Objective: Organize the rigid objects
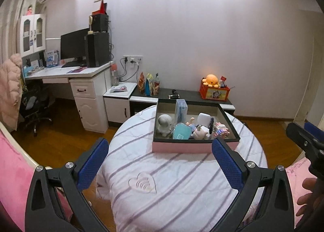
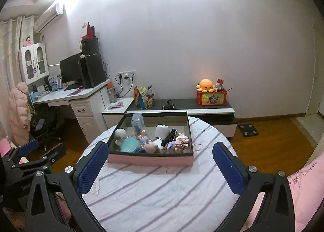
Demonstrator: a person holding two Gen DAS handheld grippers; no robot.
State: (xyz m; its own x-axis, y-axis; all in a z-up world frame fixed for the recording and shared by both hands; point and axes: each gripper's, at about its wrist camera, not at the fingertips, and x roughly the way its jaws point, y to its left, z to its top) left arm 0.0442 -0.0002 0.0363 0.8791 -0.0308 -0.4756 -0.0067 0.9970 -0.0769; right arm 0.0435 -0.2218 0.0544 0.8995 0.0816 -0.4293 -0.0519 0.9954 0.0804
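Observation:
A pink box with a black rim (image 1: 182,148) (image 2: 149,160) rests on the white striped bedspread (image 1: 172,181) (image 2: 162,187). Inside it lie a white figurine (image 1: 164,123) (image 2: 119,135), a teal case (image 1: 181,132) (image 2: 129,144), a clear blue box (image 1: 180,110) (image 2: 137,122), a white cube (image 1: 203,119) (image 2: 162,130), a small doll (image 2: 149,145) and a pink block model (image 1: 220,129) (image 2: 179,141). My left gripper (image 1: 160,167) and right gripper (image 2: 160,169) hover open and hold nothing, on the near side of the box and apart from it.
A low black-topped cabinet (image 1: 192,95) (image 2: 182,105) behind the bed carries snack bags (image 1: 148,84), a red toy box with an orange plush (image 1: 213,88) (image 2: 210,94). A white desk with monitor (image 1: 75,46) stands left. Wooden floor surrounds the bed. A hand (image 1: 309,195) shows at right.

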